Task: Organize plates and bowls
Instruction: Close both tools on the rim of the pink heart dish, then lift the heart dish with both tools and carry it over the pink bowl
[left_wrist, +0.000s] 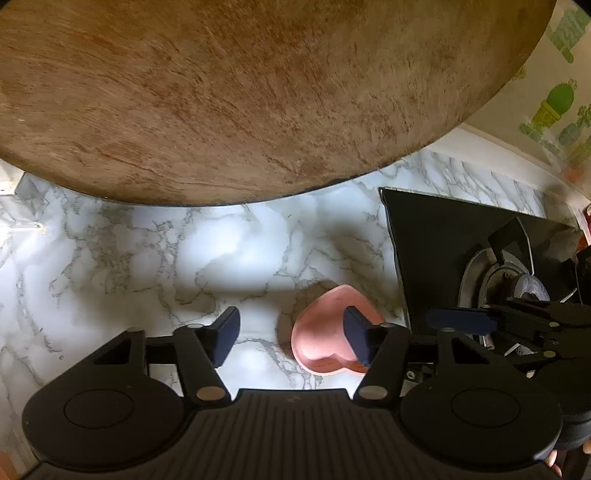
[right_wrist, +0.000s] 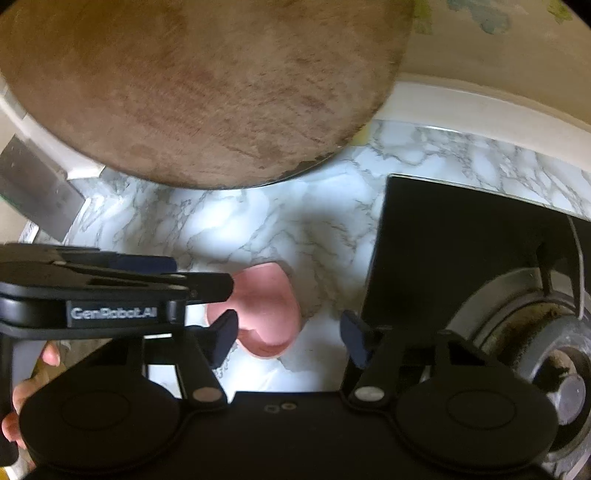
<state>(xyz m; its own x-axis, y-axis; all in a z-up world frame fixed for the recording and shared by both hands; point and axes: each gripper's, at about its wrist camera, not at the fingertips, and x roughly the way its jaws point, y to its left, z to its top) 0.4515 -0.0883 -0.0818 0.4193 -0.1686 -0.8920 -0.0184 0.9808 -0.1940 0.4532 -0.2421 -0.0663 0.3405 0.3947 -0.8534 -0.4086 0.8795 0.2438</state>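
Observation:
A pink heart-shaped dish (left_wrist: 325, 338) lies on the marble counter (left_wrist: 147, 251). It also shows in the right wrist view (right_wrist: 271, 306). My left gripper (left_wrist: 291, 336) is open and empty above the counter, its right finger in front of the dish. My right gripper (right_wrist: 288, 338) is open and empty, the dish just beyond its left finger. A large round wooden board (left_wrist: 240, 92) fills the top of both views (right_wrist: 207, 88), standing at the back of the counter. Each gripper appears in the other's view: the right one (left_wrist: 517, 321) and the left one (right_wrist: 110, 291).
A black gas hob (left_wrist: 461, 251) with a metal burner (right_wrist: 546, 354) lies to the right of the dish. A white wall edge and a cactus-patterned wall (left_wrist: 554, 99) run behind. A metal sink edge (right_wrist: 33, 192) is at the far left.

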